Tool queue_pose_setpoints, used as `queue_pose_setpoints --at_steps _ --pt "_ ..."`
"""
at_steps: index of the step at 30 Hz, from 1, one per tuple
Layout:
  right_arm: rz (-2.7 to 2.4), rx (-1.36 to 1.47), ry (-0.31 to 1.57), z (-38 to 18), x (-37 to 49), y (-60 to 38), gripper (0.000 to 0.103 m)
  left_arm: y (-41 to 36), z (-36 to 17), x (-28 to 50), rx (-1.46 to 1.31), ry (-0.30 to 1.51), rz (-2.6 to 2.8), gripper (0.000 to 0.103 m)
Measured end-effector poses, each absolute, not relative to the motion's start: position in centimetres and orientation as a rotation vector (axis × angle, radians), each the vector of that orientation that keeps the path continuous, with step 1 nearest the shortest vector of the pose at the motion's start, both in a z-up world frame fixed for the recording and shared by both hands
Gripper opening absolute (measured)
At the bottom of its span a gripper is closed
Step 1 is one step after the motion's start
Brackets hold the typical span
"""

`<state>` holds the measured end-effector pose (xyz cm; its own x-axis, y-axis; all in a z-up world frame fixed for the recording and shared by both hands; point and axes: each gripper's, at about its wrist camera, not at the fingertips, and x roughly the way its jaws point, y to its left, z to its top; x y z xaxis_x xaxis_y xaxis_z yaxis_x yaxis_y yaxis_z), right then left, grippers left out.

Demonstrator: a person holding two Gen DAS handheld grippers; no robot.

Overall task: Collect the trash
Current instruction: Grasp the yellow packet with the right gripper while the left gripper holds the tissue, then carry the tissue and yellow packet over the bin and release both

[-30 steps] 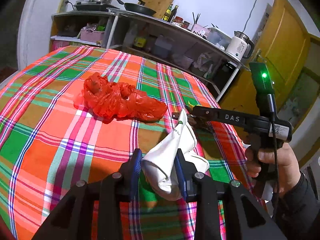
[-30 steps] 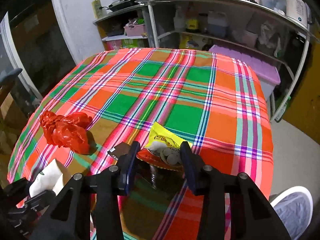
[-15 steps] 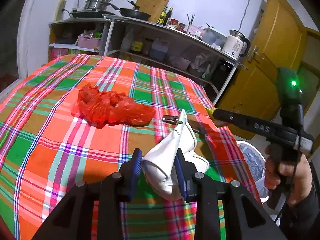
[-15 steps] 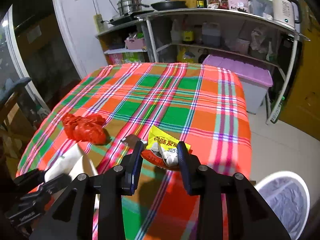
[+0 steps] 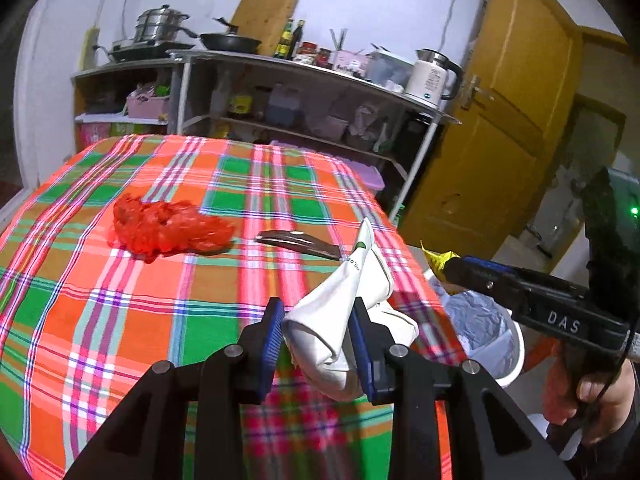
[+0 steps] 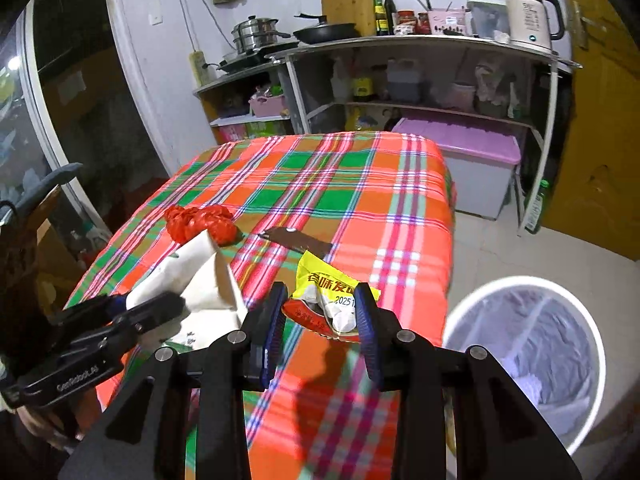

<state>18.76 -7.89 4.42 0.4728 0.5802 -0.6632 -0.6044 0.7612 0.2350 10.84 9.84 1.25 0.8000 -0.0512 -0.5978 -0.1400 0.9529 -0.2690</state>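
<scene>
My left gripper (image 5: 318,338) is shut on a crumpled white paper bag (image 5: 340,304), held above the plaid tablecloth (image 5: 120,320) near its right edge. My right gripper (image 6: 322,314) is shut on a yellow snack wrapper (image 6: 326,286), lifted over the table corner. In the left wrist view the right gripper (image 5: 450,268) juts in from the right, with a hand behind it. A red plastic bag (image 5: 168,228) and a flat brown wrapper (image 5: 300,242) lie on the cloth. A white bin (image 6: 524,352) with a clear liner stands on the floor to the right.
Behind the table a metal shelf (image 6: 420,46) carries pots, a pan, bottles and a kettle (image 6: 528,12). A purple-lidded box (image 6: 472,148) sits under it. A yellow door (image 5: 500,120) is at the right. Pale floor surrounds the bin.
Both grippers rose and drew back toward the table's right edge, each keeping its load. The yellow wrapper came up off the cloth, the brown wrapper stayed, and the bin came into view.
</scene>
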Motion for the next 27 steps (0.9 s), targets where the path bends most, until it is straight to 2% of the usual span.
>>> queue_pose_setpoints --at_steps 27 --pt "0.581 0.060 0.772 4.4 16.4 -18.1 0.036 0.0 2.4 12.8 -0.195 0.671 -0.108 0.033"
